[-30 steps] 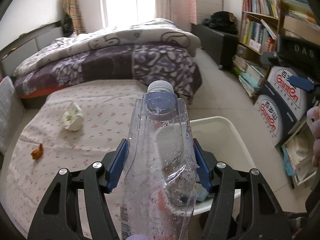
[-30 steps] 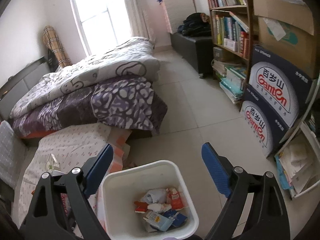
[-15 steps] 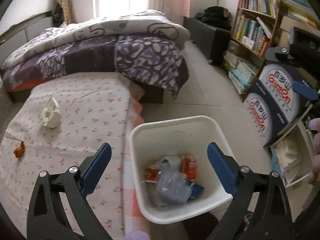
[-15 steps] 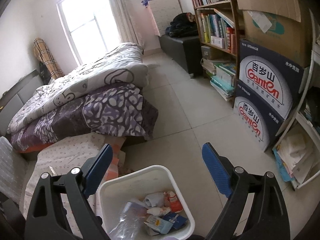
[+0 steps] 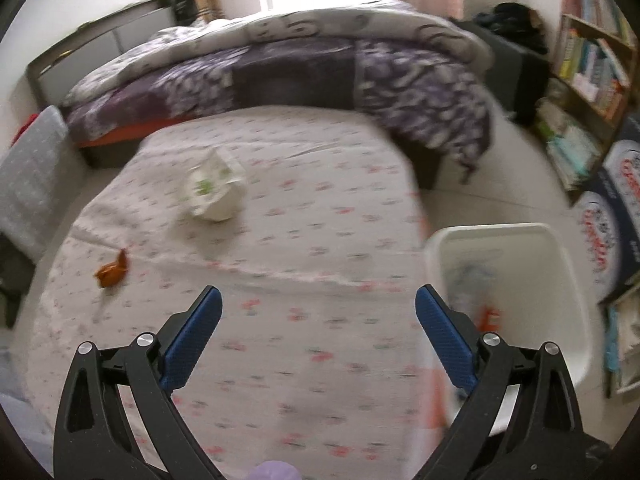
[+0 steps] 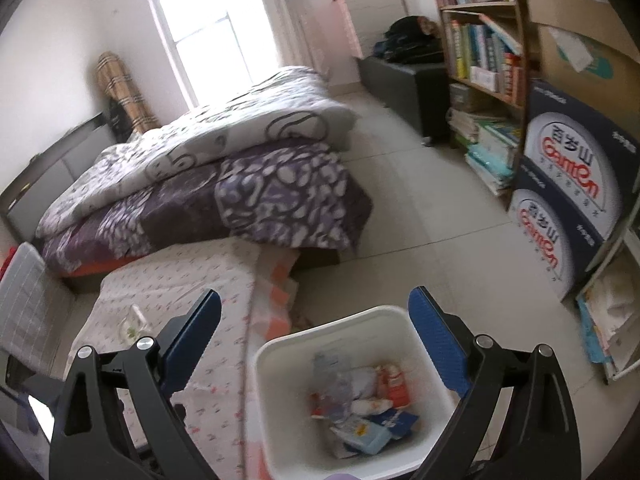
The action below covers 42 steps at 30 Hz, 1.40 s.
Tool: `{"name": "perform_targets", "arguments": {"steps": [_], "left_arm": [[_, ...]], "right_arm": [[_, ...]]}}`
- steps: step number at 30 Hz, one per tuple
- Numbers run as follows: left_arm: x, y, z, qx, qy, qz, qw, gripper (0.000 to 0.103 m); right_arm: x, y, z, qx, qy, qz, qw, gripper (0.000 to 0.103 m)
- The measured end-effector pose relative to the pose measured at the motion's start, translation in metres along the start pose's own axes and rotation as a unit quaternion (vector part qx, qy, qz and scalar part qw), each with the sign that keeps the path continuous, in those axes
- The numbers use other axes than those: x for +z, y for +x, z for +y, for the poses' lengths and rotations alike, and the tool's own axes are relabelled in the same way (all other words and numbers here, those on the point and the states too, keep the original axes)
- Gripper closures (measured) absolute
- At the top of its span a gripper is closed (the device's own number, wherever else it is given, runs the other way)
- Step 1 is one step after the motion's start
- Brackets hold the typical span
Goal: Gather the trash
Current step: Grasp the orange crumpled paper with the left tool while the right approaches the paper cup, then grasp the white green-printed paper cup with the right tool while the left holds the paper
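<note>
The left gripper (image 5: 316, 298) hangs over a table draped in a pale cloth (image 5: 312, 248) printed with small pink flowers. Its black plastic arms end in ribbed blue pads; the jaws have just been opening and stand wide apart with nothing between them. At about ten o'clock from the gripper lies a small crumpled orange wrapper (image 5: 112, 270), glossy and twisted. Farther off, at about eleven o'clock, sits a scrunched white wrapper with green print (image 5: 214, 190), puffy and irregular. At three o'clock, just beside the table's edge, stands a white plastic bin (image 5: 560, 264) with rounded corners and smooth walls.

The right gripper (image 6: 314, 302), of the same make, has also just been opening; its jaws are spread and hold nothing. Below it, at about five o'clock, the bin (image 6: 276, 412) shows its contents: a crushed clear plastic bottle (image 6: 332, 376), a red and white packet, and flat blue cartons, all lying loose on the bottom. The floral cloth (image 6: 192, 276) lies at eight o'clock, with the white wrapper (image 6: 134, 322) partly hidden behind the left finger.

Beyond the table, at twelve o'clock, is a bed heaped with a thick quilt (image 6: 240, 184) in purple blotches and white. At two o'clock, navy cardboard boxes (image 6: 568, 200) with round red-lettered labels are stacked beside a wooden bookshelf (image 6: 484, 52) packed with books.
</note>
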<state>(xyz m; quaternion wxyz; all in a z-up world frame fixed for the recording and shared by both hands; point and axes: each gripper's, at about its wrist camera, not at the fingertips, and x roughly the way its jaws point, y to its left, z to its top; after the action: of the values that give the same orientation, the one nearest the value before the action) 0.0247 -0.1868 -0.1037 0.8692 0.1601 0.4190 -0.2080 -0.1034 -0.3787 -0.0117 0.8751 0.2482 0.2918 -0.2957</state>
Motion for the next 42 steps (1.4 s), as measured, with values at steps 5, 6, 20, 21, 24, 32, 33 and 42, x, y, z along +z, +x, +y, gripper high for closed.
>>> {"name": "perform_targets", "arguments": {"steps": [5, 6, 20, 21, 24, 32, 33, 42], "left_arm": [[0.003, 0.026, 0.052, 0.081, 0.009, 0.014, 0.9966, 0.01], [0.004, 0.031, 0.06, 0.098, 0.016, 0.015, 0.9949, 0.01], [0.014, 0.097, 0.206, 0.092, -0.043, 0.061, 0.993, 0.01], [0.012, 0.1, 0.213, 0.083, -0.048, 0.064, 0.9933, 0.01], [0.002, 0.112, 0.229, 0.056, -0.044, 0.077, 0.9945, 0.012], [-0.018, 0.113, 0.25, -0.016, -0.05, 0.055, 0.9971, 0.04], [-0.018, 0.113, 0.25, -0.018, -0.045, 0.052, 0.9975, 0.047], [-0.021, 0.109, 0.262, -0.038, -0.058, 0.037, 0.9969, 0.082]], "right_arm": [[-0.013, 0.01, 0.033, 0.015, -0.024, 0.019, 0.999, 0.011], [-0.016, 0.013, 0.04, 0.018, -0.03, 0.023, 0.999, 0.011], [-0.063, 0.054, 0.131, 0.033, -0.128, 0.068, 0.989, 0.011], [-0.066, 0.055, 0.135, 0.034, -0.134, 0.068, 0.988, 0.011], [-0.075, 0.059, 0.149, 0.036, -0.154, 0.065, 0.985, 0.011], [-0.099, 0.083, 0.186, 0.062, -0.21, 0.088, 0.972, 0.011], [-0.102, 0.086, 0.19, 0.066, -0.213, 0.091, 0.971, 0.011], [-0.11, 0.137, 0.234, 0.091, -0.24, 0.126, 0.958, 0.011]]}}
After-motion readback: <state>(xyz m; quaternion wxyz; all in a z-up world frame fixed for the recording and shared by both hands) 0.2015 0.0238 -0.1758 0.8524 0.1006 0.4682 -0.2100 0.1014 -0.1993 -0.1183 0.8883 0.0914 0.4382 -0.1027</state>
